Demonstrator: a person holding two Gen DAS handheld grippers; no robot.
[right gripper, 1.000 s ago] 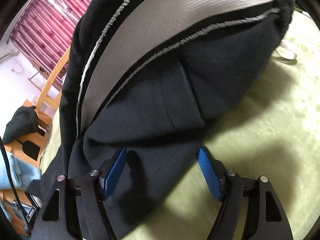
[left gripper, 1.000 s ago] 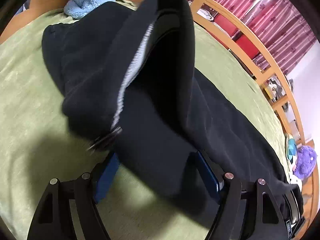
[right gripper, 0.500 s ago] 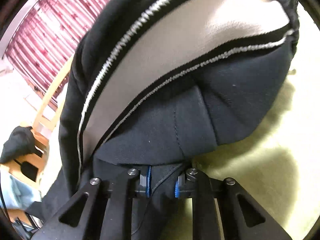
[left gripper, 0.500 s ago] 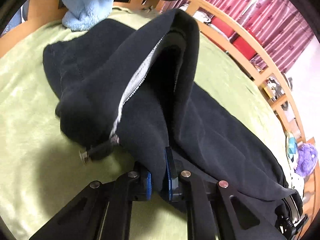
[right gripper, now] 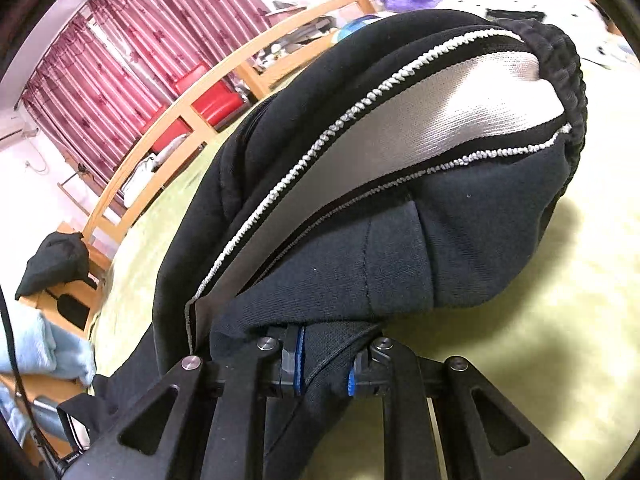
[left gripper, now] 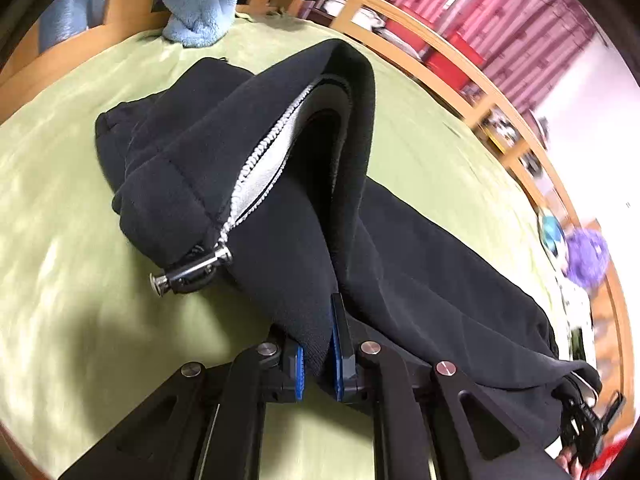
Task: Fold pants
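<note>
Black pants (left gripper: pixel 420 264) are draped across the green bed (left gripper: pixel 80 200), partly lifted off it at the near end, the far end bunched toward the bed's far edge near a light-blue towel (left gripper: pixel 200 12). Left gripper (left gripper: pixel 318 354): jaws narrow, clamped on a fold of the black fabric, blue pads (left gripper: pixel 335 344) pressed on both sides. Right gripper (right gripper: pixel 324 368): jaws narrow, closed on a bunched hem of the same pants (right gripper: pixel 400 256). Both jaws have just been closing, with fabric between them. Grey lining (right gripper: pixel 460 108) and white zigzag stitching are exposed where the fabric is turned over. A wooden rail (left gripper: pixel 460 64) is seen along the bed's far side, red curtains (right gripper: pixel 132 64) behind it, a purple plush toy (left gripper: pixel 586 256) beyond the rail.
</note>
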